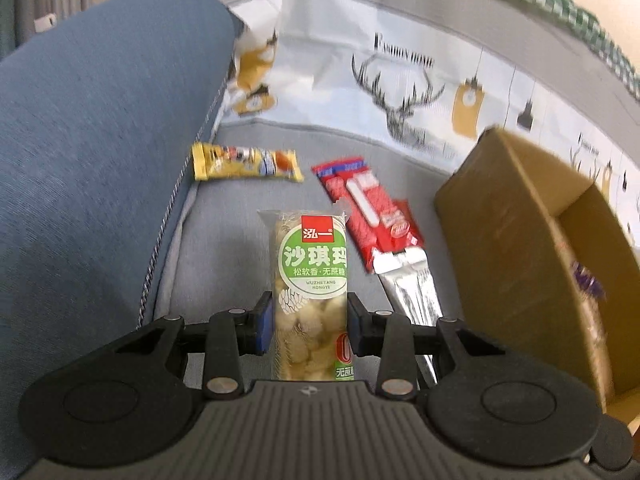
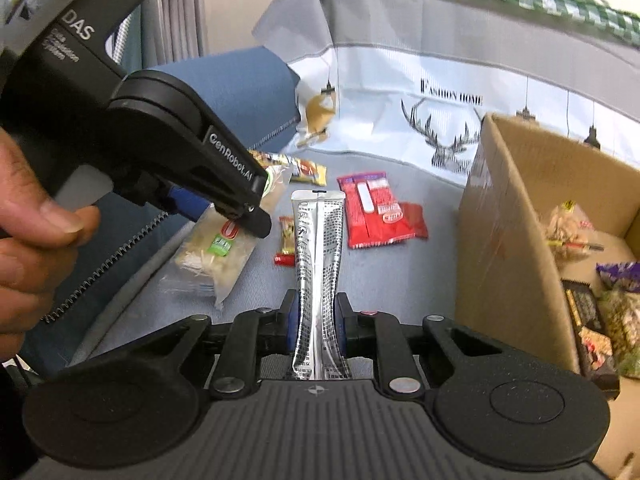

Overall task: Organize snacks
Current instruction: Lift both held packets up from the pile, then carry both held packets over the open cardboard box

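Three snack packets [image 1: 372, 216] on grey sofa seat [image 1: 240, 232], deer-print cloth [image 1: 400, 92] behind

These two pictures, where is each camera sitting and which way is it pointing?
Left wrist view: sits on the left gripper, looks forward over the sofa seat; its jaws hold a green-label snack.
Right wrist view: sits on the right gripper, facing the same way; its jaws hold a silver packet, and the person's left hand and left gripper show.
Shared: red packet, cardboard box, deer-print cloth.
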A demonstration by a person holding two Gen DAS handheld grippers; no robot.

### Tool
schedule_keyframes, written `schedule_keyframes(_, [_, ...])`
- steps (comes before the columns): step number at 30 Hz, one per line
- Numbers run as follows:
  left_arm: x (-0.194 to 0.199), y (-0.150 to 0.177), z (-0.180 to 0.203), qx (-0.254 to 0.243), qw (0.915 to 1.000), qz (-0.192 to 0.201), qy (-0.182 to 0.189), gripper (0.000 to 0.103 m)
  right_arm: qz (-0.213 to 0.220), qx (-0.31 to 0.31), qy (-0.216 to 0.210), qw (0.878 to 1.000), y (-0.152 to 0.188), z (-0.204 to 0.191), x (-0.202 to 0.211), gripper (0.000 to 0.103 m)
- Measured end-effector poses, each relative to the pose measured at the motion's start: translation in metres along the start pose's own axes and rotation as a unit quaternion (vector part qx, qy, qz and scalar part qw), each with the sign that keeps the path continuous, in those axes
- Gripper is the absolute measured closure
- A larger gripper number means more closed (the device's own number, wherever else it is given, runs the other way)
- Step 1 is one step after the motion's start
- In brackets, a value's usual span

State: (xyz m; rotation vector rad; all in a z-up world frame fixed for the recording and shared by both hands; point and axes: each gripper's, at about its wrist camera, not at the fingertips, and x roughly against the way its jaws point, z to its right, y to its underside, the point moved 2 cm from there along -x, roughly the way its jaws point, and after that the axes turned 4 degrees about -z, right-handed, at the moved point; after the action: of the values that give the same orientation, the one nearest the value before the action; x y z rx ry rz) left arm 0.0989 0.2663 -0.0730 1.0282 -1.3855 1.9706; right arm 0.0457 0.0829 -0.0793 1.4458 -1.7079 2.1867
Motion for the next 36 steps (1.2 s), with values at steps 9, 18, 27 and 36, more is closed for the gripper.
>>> schedule_keyframes(9, [0.035,0.003,0.009,0.005,0.9975,0.068,0.021,0.063,0.041,0.000,0.002,0.999,-0.008,-0.005,0.029,0.084])
schedule_keyframes(18, [0.048,0.004,0.017,0.002,0.9950,0.096,0.028,0.063,0.072,0.005,0.012,0.997,-0.020,0.004,0.053,0.084])
schedule_keyframes(27, [0.051,0.001,0.023,-0.004,0.9934,0.110,0.033,0.063,0.099,-0.016,0.019,0.995,-0.032,0.026,0.070,0.084])
schedule_keyframes(36, [0.062,-0.002,0.032,-0.006,0.9880,0.148,0.046,0.063,0.149,-0.056,0.035,0.987,-0.058,0.071,0.106,0.084])
